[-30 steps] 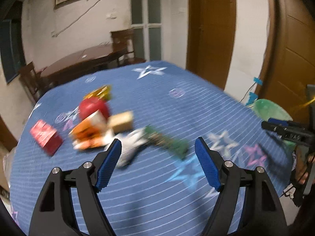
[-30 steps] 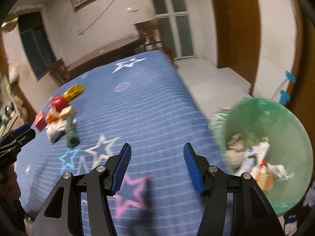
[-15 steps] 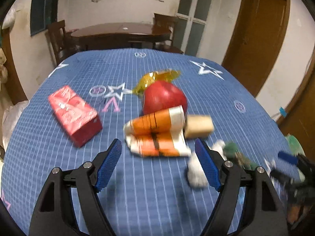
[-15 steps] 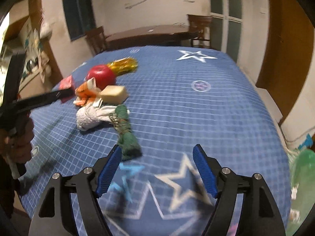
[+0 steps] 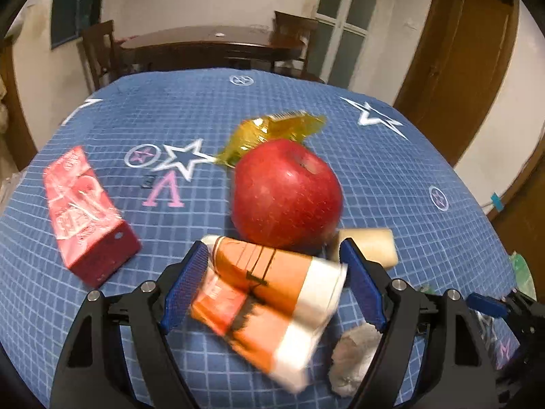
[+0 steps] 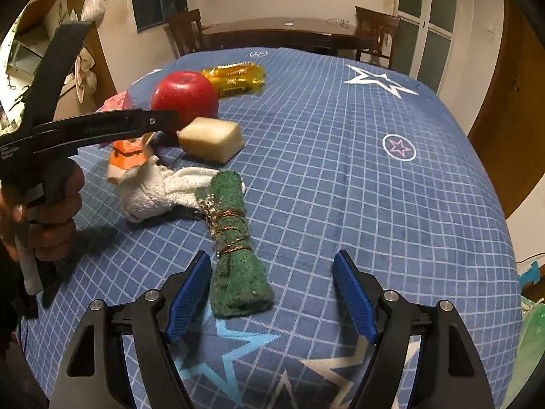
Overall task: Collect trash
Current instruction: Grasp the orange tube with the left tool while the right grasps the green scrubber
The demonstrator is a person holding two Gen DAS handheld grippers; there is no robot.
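Left tongs now straddle the orange cup.

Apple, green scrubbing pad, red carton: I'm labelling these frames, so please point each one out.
apple [image 5: 286,191], left wrist view, on the middle of its red skin.
green scrubbing pad [image 6: 235,255], right wrist view, on its rolled body.
red carton [image 5: 85,211], left wrist view, on its top face.

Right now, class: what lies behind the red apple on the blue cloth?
Behind the red apple lies a golden foil wrapper, flat on the blue cloth. Its near end is covered by the apple in the left wrist view, so whether the two touch cannot be told.
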